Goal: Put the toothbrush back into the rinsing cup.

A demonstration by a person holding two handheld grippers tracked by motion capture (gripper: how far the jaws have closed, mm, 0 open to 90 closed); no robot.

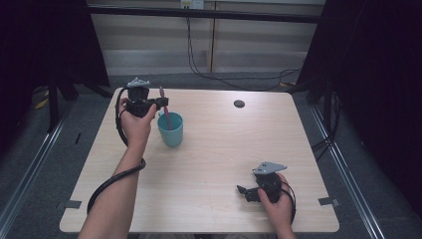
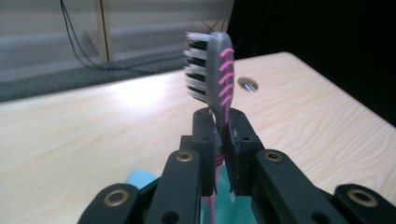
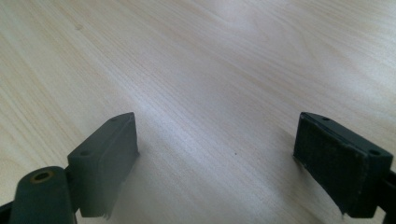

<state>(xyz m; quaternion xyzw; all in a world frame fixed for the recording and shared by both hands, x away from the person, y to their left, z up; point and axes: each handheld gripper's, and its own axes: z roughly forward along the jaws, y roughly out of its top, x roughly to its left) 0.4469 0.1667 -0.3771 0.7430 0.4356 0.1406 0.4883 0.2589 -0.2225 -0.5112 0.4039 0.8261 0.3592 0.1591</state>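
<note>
so the left claw (image 1: 160, 103) is clamped on the pink toothbrush (image 2: 215, 74), bristles up, long axis near upright and its lower end already inside the teal cup (image 1: 170, 130) right below, while the right claw (image 1: 242, 191) sits wide open way across the desk (image 1: 224, 149)

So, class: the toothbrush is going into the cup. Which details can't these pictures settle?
- Toothbrush handle's lower end: in the left gripper view, hidden behind the left gripper; in the high view, hidden inside the cup.
- Cup's contents: high view, too small to tell.
- Right gripper jaws: high view, small and dark.
</note>
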